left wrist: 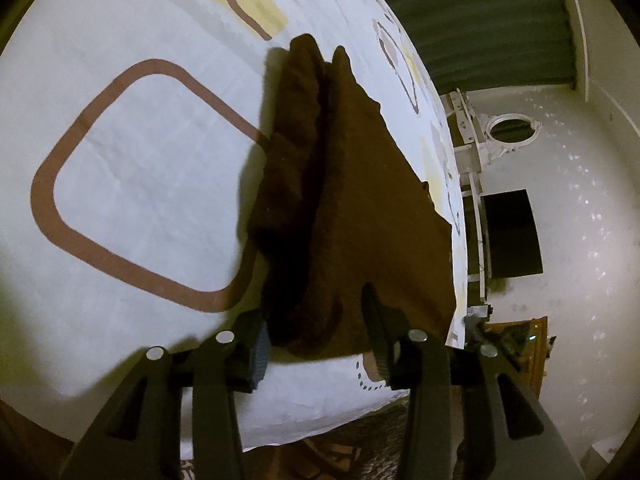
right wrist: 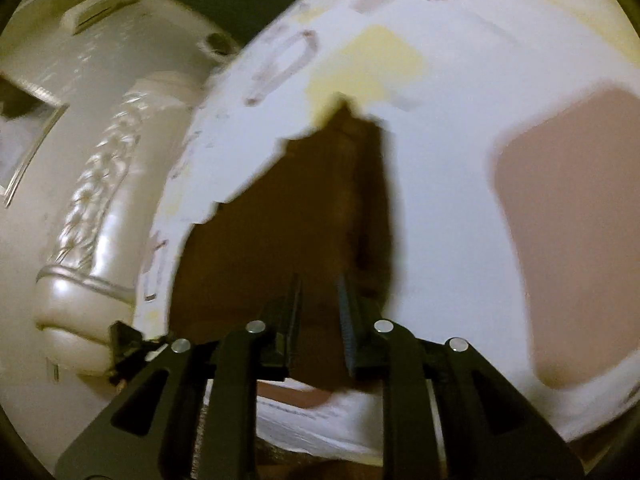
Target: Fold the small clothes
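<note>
A dark brown small cloth [left wrist: 352,200] lies on the patterned white bed sheet [left wrist: 140,168], close to the bed's right edge, with a raised fold along its left side. My left gripper [left wrist: 316,332] stands open over the cloth's near end, and the cloth fills the gap between its fingers without being pinched. In the blurred right wrist view the same brown cloth [right wrist: 288,220] lies flat on the sheet [right wrist: 440,152]. My right gripper [right wrist: 320,300] hovers above its near edge, jaws a little apart, with nothing clamped between them.
The sheet carries brown rounded-square outlines [left wrist: 80,184] and yellow patches [right wrist: 380,64]. The mattress edge drops to a pale tiled floor [left wrist: 580,220] with a dark rectangle [left wrist: 512,236]. A white padded bed frame [right wrist: 92,240] runs along the left in the right wrist view.
</note>
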Demonstrator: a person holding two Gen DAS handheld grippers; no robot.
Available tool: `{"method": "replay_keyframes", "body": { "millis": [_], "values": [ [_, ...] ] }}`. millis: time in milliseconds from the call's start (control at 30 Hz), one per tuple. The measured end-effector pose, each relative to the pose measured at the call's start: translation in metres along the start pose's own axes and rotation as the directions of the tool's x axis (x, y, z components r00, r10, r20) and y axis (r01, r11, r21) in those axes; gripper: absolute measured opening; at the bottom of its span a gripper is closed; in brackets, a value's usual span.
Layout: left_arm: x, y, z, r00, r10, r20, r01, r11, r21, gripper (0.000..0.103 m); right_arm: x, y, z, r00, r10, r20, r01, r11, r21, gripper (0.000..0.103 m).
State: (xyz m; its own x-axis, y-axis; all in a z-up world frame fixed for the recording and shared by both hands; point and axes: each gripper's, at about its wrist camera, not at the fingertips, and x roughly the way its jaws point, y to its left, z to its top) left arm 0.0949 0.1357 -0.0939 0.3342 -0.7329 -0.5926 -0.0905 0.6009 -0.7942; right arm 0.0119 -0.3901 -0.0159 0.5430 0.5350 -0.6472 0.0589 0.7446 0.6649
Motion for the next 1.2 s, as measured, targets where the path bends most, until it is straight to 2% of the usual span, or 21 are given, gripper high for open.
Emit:
{"method": "replay_keyframes", "body": {
  "millis": [67,167,233,367,567,633,800,1000,1100,1167,1200],
  "values": [
    [0.001,0.002,0.002,1.000,-0.020,0.005,0.020,1.000,-0.013,0.045,0.017,0.034,0.009,0.999,0.029,-0.031,-0.031,0.998,-0.056,0.025],
    [0.003,0.002,0.003,0.999,-0.040,0.014,0.040,0.999,-0.021,0.047,0.064,0.090,0.015,0.991,0.061,-0.123,-0.079,0.986,-0.146,0.025],
    [0.005,0.002,0.004,0.998,-0.053,0.016,0.053,0.998,-0.027,0.048,0.107,0.133,0.016,0.981,0.053,-0.187,-0.094,0.971,-0.219,0.027],
    [0.008,0.004,0.007,0.997,-0.078,0.020,0.078,0.996,-0.039,0.049,0.181,0.198,0.015,0.957,0.045,-0.286,-0.126,0.954,-0.273,0.036],
    [0.009,0.008,0.009,0.994,-0.110,0.018,0.111,0.993,-0.047,0.049,0.265,0.264,0.015,0.934,-0.022,-0.357,-0.106,0.936,-0.336,0.043],
    [0.010,0.011,0.010,0.992,-0.122,0.021,0.123,0.991,-0.057,0.049,0.280,0.276,0.013,0.931,-0.053,-0.361,-0.087,0.928,-0.363,0.046],
    [0.013,0.012,0.009,0.993,-0.116,0.028,0.117,0.992,-0.052,0.049,0.314,0.297,-0.005,0.908,-0.209,-0.363,0.019,0.887,-0.462,0.047],
    [0.012,0.012,0.006,0.993,-0.113,0.041,0.115,0.992,-0.046,0.049,0.350,0.310,-0.018,0.859,-0.373,-0.351,0.146,0.835,-0.531,0.047],
    [0.013,0.011,0.007,0.993,-0.109,0.043,0.111,0.993,-0.041,0.048,0.362,0.307,-0.023,0.834,-0.425,-0.352,0.184,0.815,-0.549,0.047],
    [0.013,0.011,0.008,0.993,-0.113,0.043,0.115,0.992,-0.045,0.048,0.365,0.306,-0.025,0.828,-0.432,-0.356,0.188,0.813,-0.551,0.047],
    [0.013,0.011,0.008,0.993,-0.115,0.042,0.117,0.992,-0.046,0.048,0.364,0.305,-0.025,0.832,-0.426,-0.355,0.181,0.814,-0.552,0.047]
  ]
}}
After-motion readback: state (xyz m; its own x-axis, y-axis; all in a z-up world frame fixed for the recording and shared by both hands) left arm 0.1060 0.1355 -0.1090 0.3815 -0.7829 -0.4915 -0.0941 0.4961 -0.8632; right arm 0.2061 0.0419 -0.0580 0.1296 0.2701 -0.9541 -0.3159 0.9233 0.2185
